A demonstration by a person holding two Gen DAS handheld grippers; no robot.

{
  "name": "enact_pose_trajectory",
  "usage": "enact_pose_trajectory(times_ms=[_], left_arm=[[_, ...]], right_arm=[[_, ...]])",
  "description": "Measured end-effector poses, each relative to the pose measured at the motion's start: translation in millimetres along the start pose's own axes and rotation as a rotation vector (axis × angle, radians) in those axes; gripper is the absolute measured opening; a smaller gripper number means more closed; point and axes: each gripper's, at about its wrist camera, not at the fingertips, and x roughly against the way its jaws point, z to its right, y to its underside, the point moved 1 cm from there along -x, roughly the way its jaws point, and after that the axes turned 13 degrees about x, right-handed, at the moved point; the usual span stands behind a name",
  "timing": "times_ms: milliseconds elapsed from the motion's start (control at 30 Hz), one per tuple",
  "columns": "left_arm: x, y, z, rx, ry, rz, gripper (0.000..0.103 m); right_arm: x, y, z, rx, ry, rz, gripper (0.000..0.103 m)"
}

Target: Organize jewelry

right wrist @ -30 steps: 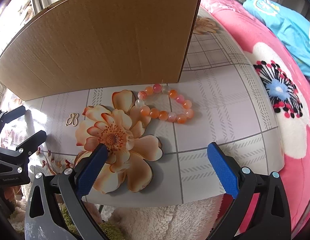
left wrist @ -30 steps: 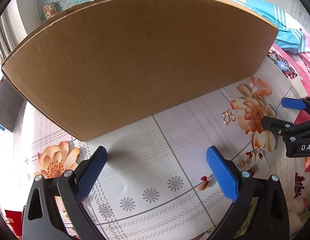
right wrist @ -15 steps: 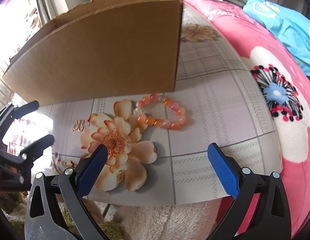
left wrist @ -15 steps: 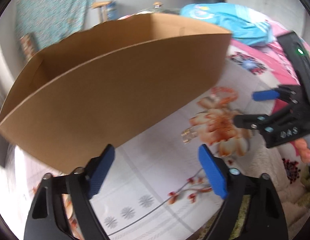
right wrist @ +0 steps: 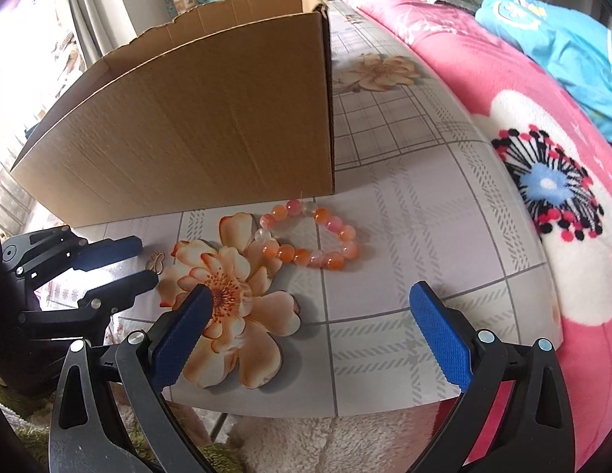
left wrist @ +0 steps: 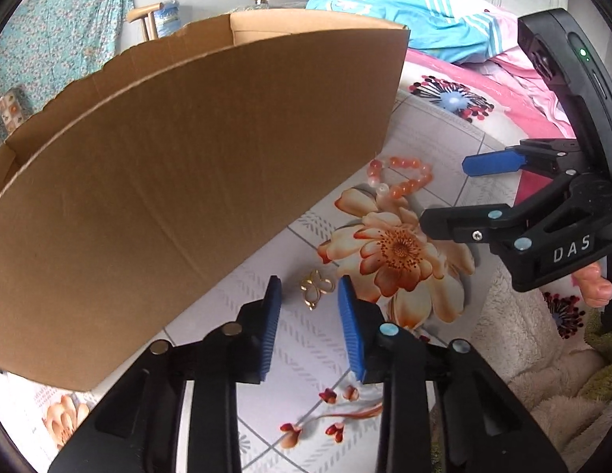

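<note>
Left wrist view: the gold clasp (left wrist: 316,289) lies flat on the surface (left wrist: 306,354), at twelve o'clock from the left claw (left wrist: 310,295) and just between its fingertips; its long axis runs roughly from one o'clock to seven. The jaws are closing, pads not yet pressing it. The cardboard box (left wrist: 187,165) wall stands close at ten o'clock, leaving little room there.

Right wrist view: the right claw (right wrist: 318,303) gapes wide and empty. The bead bracelet (right wrist: 310,236) lies at twelve o'clock, near the box corner; the surface edge runs at six o'clock.
</note>
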Motion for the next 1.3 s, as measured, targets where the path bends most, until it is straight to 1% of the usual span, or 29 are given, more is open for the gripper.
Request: enact_pose_trajectory(times_ms=[233,333,400,500,700,767,900,1100,1200,1300], left_arm=[[-5.1,-2.9,7.9,-0.057,-0.004,-0.006,0.028],[-5.8,-3.3,8.7,-0.059,-0.002,-0.005,0.021],[-5.9,-3.6,8.9,-0.061,-0.003,-0.006,0.016],[-5.7,-4.3,7.7,-0.053,0.004,-0.008,0.016],[-3.5,-2.2,5.9,-0.034,0.01,-0.003,0.015],[-1.1,-1.5,2.8,-0.023,0.012,-0.001,0.003],[0.1,1.0,-3.2,0.003,0.012,-0.003,0.002],[6.2,7.9,-9.6,0.043,0.029,-0.015,0.002],[9.9,13.3,-10.4,0.055,0.035,-0.021,0.002],[14.0,19.4,-10.1,0.082,0.059,-0.033,0.002]], right_arm=[[5.5,3.6,-1.6,-0.013,-0.015,0.012,0.096],[5.1,1.6,1.7,-0.016,-0.021,0.016,0.096],[2.0,-6.4,11.7,-0.016,-0.026,0.018,0.096],[-2.8,-9.7,25.3,-0.018,-0.032,0.021,0.096],[-2.0,-10.0,36.1,-0.028,-0.04,0.032,0.096],[0.7,-9.8,38.3,-0.034,-0.041,0.035,0.096],[9.0,-9.2,43.9,-0.043,-0.049,0.058,0.096],[23.4,-11.5,42.7,-0.022,-0.04,0.095,0.096],[23.0,-12.7,41.6,-0.021,-0.041,0.094,0.096],[21.9,-14.6,40.0,-0.024,-0.048,0.094,0.096]])
